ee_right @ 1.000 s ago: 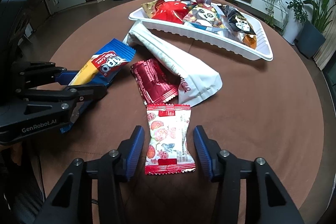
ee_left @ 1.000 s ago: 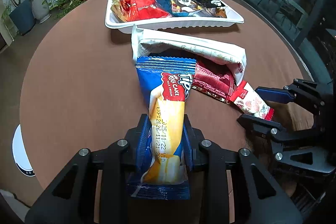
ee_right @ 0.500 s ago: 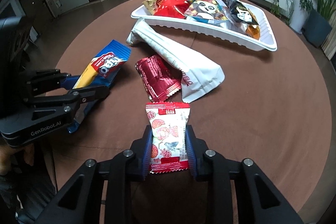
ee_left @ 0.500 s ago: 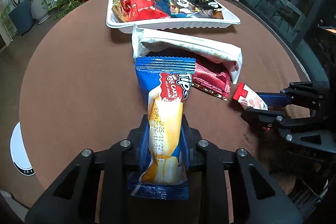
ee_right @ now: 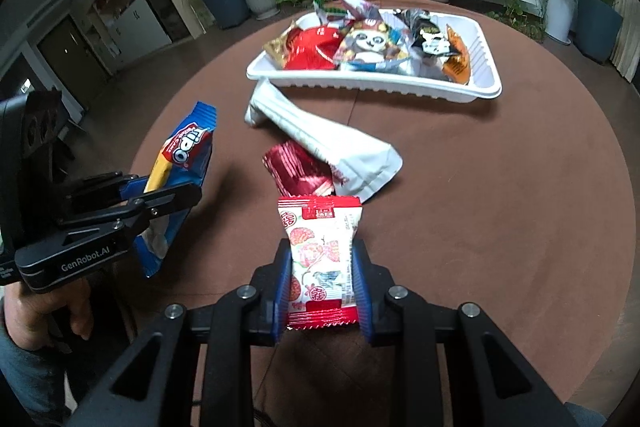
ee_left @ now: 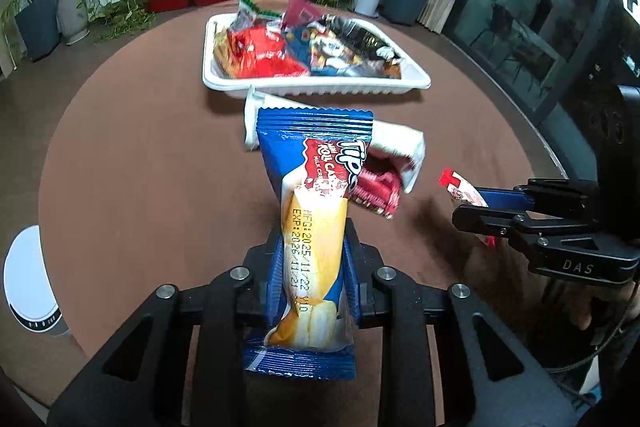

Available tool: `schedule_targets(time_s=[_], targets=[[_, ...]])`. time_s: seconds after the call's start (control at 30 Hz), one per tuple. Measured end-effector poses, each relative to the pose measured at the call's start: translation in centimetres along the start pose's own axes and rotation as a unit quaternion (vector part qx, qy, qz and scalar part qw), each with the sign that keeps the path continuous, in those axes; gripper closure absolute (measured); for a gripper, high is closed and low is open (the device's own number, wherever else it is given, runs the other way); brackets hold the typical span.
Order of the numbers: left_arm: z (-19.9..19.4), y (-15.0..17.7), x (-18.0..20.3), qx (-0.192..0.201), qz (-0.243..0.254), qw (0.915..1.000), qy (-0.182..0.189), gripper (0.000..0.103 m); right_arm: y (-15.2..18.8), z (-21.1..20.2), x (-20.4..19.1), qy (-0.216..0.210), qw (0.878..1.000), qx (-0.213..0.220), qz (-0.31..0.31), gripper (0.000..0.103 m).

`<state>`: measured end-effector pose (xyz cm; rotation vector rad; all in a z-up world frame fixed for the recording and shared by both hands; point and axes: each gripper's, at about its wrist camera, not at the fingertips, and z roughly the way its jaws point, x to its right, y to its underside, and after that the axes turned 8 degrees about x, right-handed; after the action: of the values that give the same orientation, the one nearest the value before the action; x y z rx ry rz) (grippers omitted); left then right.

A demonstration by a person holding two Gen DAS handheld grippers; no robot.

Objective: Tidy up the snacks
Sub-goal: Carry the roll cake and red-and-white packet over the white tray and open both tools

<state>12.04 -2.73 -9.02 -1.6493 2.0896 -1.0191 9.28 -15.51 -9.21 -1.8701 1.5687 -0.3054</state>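
My left gripper (ee_left: 314, 259) is shut on a blue and yellow roll cake packet (ee_left: 316, 163), which it holds tilted up off the round brown table (ee_left: 160, 167). The right wrist view shows that gripper (ee_right: 168, 189) and its packet (ee_right: 188, 143) at the left. My right gripper (ee_right: 322, 267) is shut on a red and white snack packet (ee_right: 320, 227), also raised off the table. In the left wrist view the right gripper (ee_left: 476, 205) comes in from the right with that packet (ee_left: 460, 189). A white tray (ee_right: 372, 85) with several snack bags stands at the far side.
A long white packet (ee_right: 320, 135) lies between the grippers and the tray, partly over a dark red foil packet (ee_right: 296, 171). Beyond the table are potted plants, a white TV bench and a white round device (ee_left: 28, 283) on the floor at the left.
The right gripper closed on the red and white packet and lifted it. The left gripper raised the blue packet off the table, tilting it up.
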Motion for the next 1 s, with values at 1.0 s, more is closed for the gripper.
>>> schedule_targets(time_s=[1.0], targets=[[2.2,-18.4,-2.8,0.064,0.011,0.9979,-0.006,0.079,-19.1,-0.7,5.9,0.007,0.993,0.112,0.019,0.073]])
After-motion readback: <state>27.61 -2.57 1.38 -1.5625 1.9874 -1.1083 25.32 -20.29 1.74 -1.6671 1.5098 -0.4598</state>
